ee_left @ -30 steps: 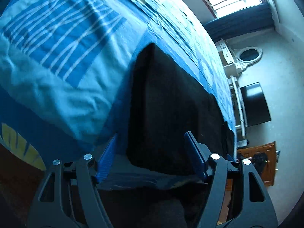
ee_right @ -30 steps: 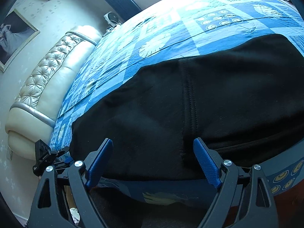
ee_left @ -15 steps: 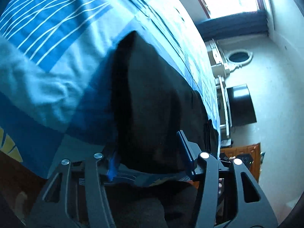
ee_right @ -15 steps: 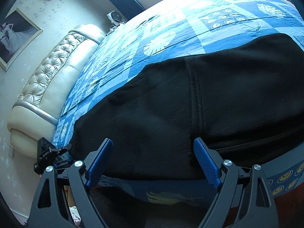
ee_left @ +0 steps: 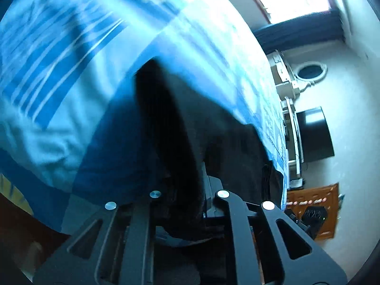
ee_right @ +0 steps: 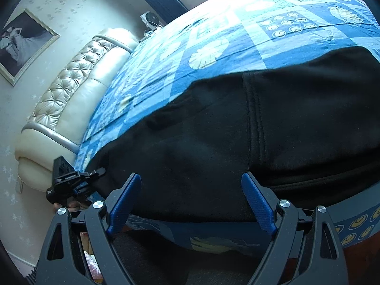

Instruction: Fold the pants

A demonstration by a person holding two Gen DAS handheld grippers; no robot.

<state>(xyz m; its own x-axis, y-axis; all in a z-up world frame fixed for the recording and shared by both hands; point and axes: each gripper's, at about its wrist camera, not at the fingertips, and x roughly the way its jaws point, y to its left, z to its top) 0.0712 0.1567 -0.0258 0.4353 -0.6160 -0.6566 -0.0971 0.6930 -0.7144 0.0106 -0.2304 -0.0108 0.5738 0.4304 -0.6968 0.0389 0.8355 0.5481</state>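
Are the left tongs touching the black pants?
Touching. Left wrist view: the left tongs have just been closing and pinch a raised fold of the pants.

Bed [ee_right: 78, 109] carried a blue patterned cover [ee_right: 237, 35]; black pants [ee_right: 237, 130] lay flat along its near edge.

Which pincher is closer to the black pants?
Left. The left gripper has just closed on the black pants' edge. The right gripper hangs open, just short of their near edge.
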